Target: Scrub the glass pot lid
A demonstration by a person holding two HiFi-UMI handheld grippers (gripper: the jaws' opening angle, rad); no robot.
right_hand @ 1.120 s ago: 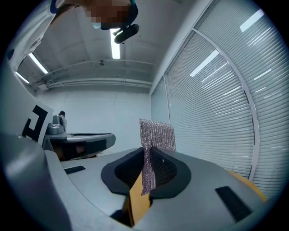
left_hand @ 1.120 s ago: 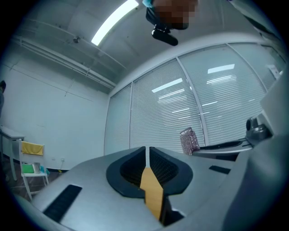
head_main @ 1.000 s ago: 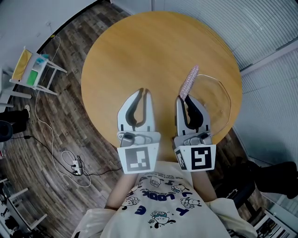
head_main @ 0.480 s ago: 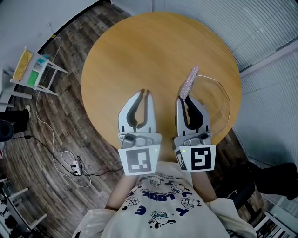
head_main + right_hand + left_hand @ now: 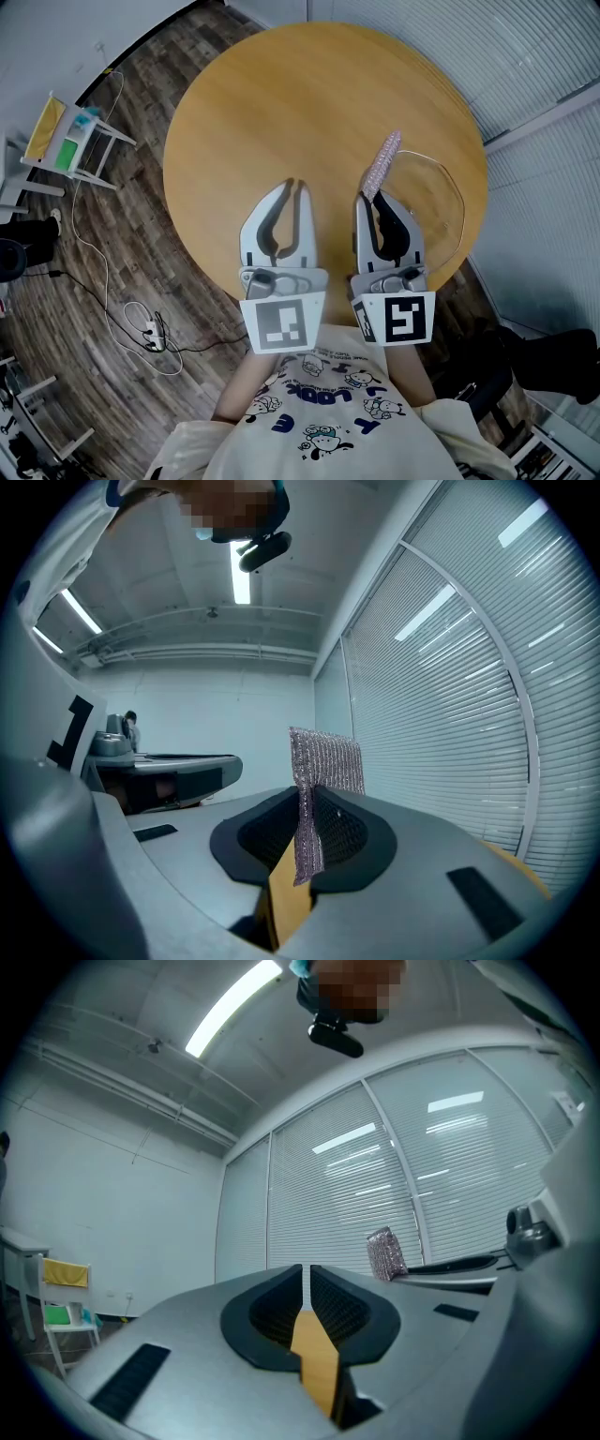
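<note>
A round wooden table (image 5: 309, 103) fills the middle of the head view. Both grippers sit side by side over its near edge and point away from the person.

The left gripper (image 5: 292, 186) is clenched on nothing. In its own view (image 5: 307, 1274) the two dark ribbed pads meet along a thin seam. Only the table's wood shows below the seam.

The right gripper (image 5: 367, 197) grasps a pad (image 5: 384, 161), a pinkish-silver mesh strip. In the right gripper view (image 5: 305, 803) the jaws pinch the pad (image 5: 323, 757) by its lower end. The rest of it stands up past the tips. The left gripper view also catches the pad (image 5: 384, 1252), off to the right in front of the blinds (image 5: 450, 1176).

The lid (image 5: 433, 197) lies flat on the table by the right edge, just right of the right gripper. It is clear glass, and the wood shows through it inside a thin pale rim. The pad's far end reaches the lid's left rim. Whether the two touch cannot be told.

Each gripper carries a marker cube at its rear, close to the person's printed shirt (image 5: 328, 403).

Off the table's left edge, on the plank floor (image 5: 141, 244), stands a small white rack (image 5: 70, 141) with something yellow and green on it. A white cable (image 5: 89, 253) runs from there to a power strip (image 5: 152, 333) near the person.
</note>
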